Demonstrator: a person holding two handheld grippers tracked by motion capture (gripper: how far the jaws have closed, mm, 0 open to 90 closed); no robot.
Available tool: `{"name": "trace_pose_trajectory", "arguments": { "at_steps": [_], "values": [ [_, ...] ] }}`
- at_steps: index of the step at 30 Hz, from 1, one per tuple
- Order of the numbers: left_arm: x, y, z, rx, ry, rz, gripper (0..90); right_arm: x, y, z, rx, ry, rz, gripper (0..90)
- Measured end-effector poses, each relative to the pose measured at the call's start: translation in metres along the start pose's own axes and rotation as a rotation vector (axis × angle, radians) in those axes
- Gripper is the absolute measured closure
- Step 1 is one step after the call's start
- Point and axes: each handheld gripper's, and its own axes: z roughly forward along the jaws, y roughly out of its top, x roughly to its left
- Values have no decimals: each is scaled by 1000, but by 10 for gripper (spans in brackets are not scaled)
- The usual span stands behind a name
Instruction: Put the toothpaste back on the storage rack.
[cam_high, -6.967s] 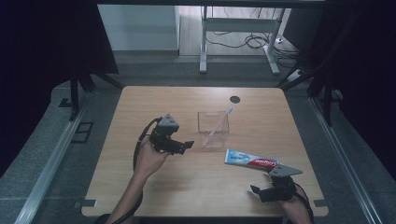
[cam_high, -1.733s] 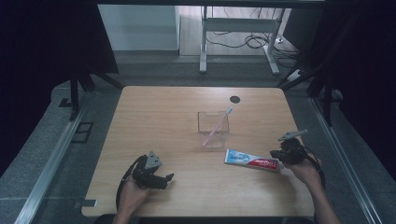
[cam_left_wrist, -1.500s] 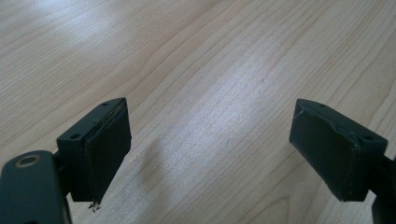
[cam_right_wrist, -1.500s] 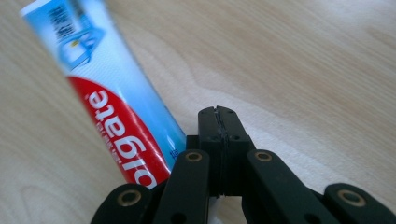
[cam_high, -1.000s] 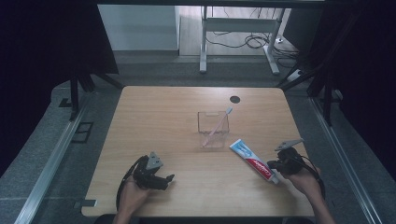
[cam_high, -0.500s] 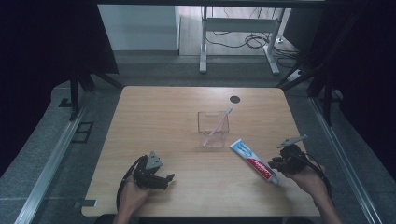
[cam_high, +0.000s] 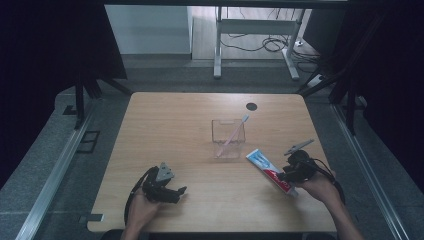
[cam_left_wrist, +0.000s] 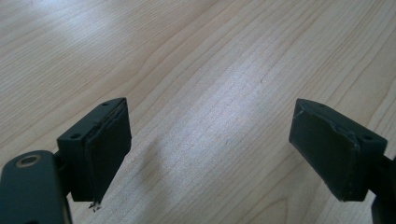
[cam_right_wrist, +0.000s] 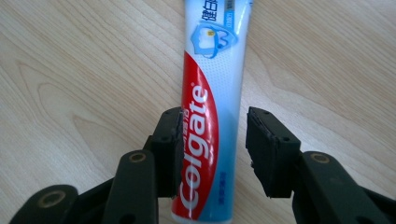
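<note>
A red, white and blue toothpaste tube (cam_high: 267, 170) lies flat and diagonal on the wooden table (cam_high: 165, 130), right of centre. My right gripper (cam_high: 281, 176) is at the tube's near end. Its jaws have just been opening and now straddle the tube (cam_right_wrist: 210, 116); the right gripper (cam_right_wrist: 212, 128) is open, its right pad clearly off the tube. My left gripper (cam_high: 181, 192) rests near the front left, open (cam_left_wrist: 210, 140) over bare wood. A clear box (cam_high: 216, 139) in the middle holds a pink toothbrush (cam_high: 232, 132), which leans in it.
A small black round hole (cam_high: 251, 106) sits in the tabletop behind the box. Dark frames and rails flank both sides of the table. A white desk frame and cables stand on the floor beyond the far edge.
The right gripper's jaws have opened off the toothpaste tube and the hand has drawn back slightly to the right. The tube stays diagonal on the table. The left hand has not moved.
</note>
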Motion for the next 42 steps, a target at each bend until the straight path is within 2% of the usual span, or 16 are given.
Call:
{"name": "trace_pose_trajectory", "arguments": {
  "at_steps": [11, 26, 28, 34, 40, 42],
  "values": [
    [0, 0, 0, 5, -3, 4, 131, -1, 13, 20, 65, -4, 3, 510],
    [-1, 0, 2, 14, -6, 11, 131, 0, 25, 41, 131, -11, 3, 486],
    [-2, 0, 2, 13, -6, 12, 131, 1, 26, 43, 145, -11, 11, 511],
    [-2, 0, 2, 11, -4, 14, 131, 3, 27, 37, 140, -20, 9, 673],
    [-2, 1, 2, 10, -1, 16, 131, 5, 25, 32, 132, -41, -2, 714],
    [-2, 1, 2, 10, -1, 16, 131, 4, 23, 29, 122, -33, 2, 719]
  ]
}}
